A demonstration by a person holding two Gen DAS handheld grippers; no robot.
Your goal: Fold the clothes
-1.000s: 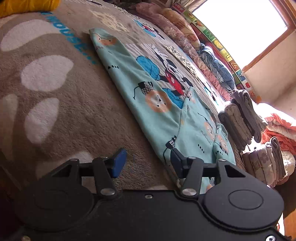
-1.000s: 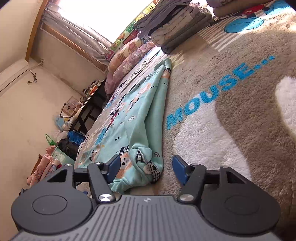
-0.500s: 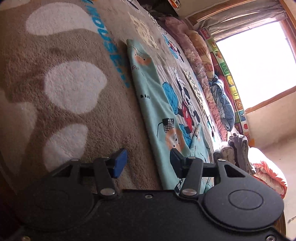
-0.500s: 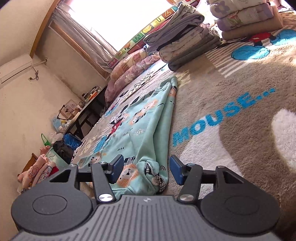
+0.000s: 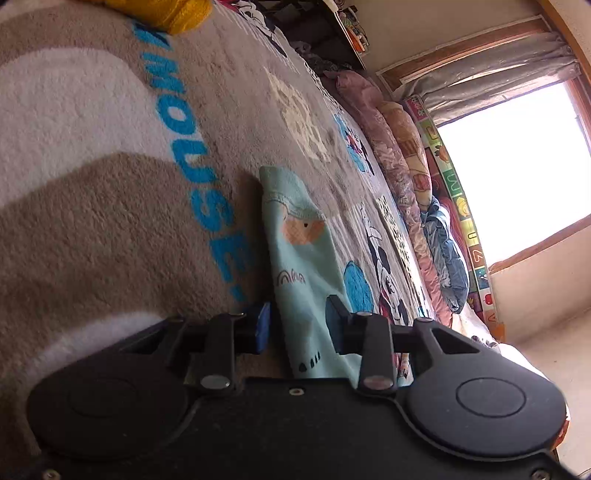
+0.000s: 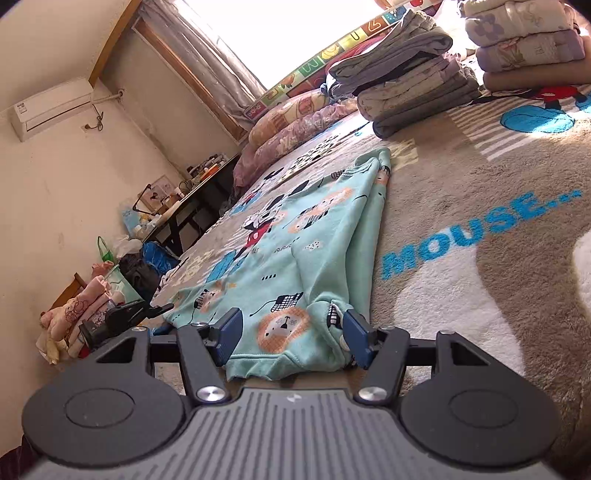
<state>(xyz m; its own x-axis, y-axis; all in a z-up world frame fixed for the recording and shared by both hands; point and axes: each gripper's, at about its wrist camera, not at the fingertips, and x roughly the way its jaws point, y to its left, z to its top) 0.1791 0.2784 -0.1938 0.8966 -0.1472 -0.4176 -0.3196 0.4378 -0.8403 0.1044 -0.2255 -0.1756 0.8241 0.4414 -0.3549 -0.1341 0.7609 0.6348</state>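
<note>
- Since a second ago you have brought both grippers down and in over the mint cartoon-print garment (image 6: 295,236), so its edges now sit between the fingers of each.
- Your left gripper (image 5: 297,326) is spread, its blue pads either side of a narrow end of the garment (image 5: 299,258) without touching it.
- Your right gripper (image 6: 293,334) is also spread, straddling the bunched near hem with its lion print; neither pad presses the cloth.
- That garment lies flat and lengthwise on the beige plush blanket (image 6: 480,280), just left of the blue "MOUSE" lettering (image 6: 472,232) in the right wrist view.
- Folded clothes stacks (image 6: 417,85) stand at the far end of the blanket, well apart from the garment.
- Pillows (image 6: 295,122) line the far left edge under the window (image 6: 295,33).
</note>
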